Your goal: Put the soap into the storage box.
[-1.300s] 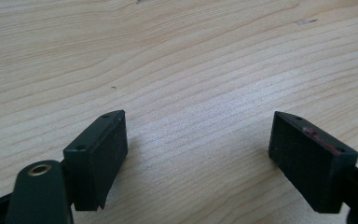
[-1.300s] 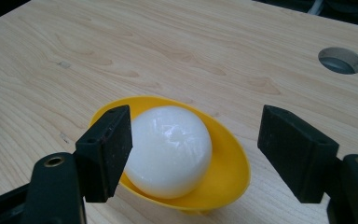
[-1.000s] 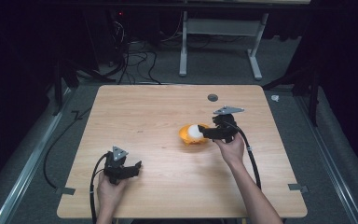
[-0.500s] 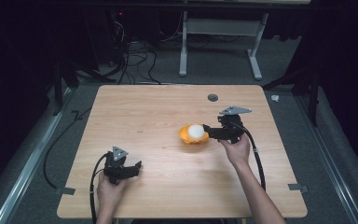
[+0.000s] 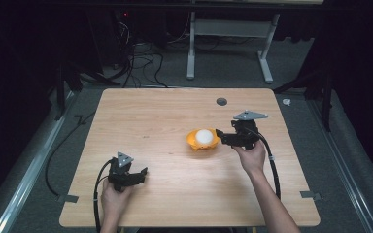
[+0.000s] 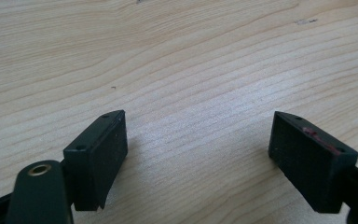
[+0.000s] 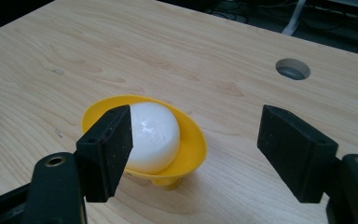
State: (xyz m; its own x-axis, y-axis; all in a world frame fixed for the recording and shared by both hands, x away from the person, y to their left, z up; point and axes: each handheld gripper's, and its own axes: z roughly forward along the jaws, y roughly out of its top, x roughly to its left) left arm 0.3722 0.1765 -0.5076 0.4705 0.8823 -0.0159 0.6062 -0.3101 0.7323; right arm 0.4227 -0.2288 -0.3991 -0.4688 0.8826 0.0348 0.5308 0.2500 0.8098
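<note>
Yellow bowl (image 5: 202,141) held 1 white ball (image 5: 204,136) on the wooden table (image 5: 150,121); right gripper (image 5: 222,136) beside it and left gripper (image 5: 141,173) both gaped, released.

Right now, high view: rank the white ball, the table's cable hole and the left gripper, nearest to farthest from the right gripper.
1. White ball: in the yellow bowl, just left of the right gripper.
2. Cable hole: beyond it, near the table's far edge.
3. Left gripper: across the table, near the front left.
</note>
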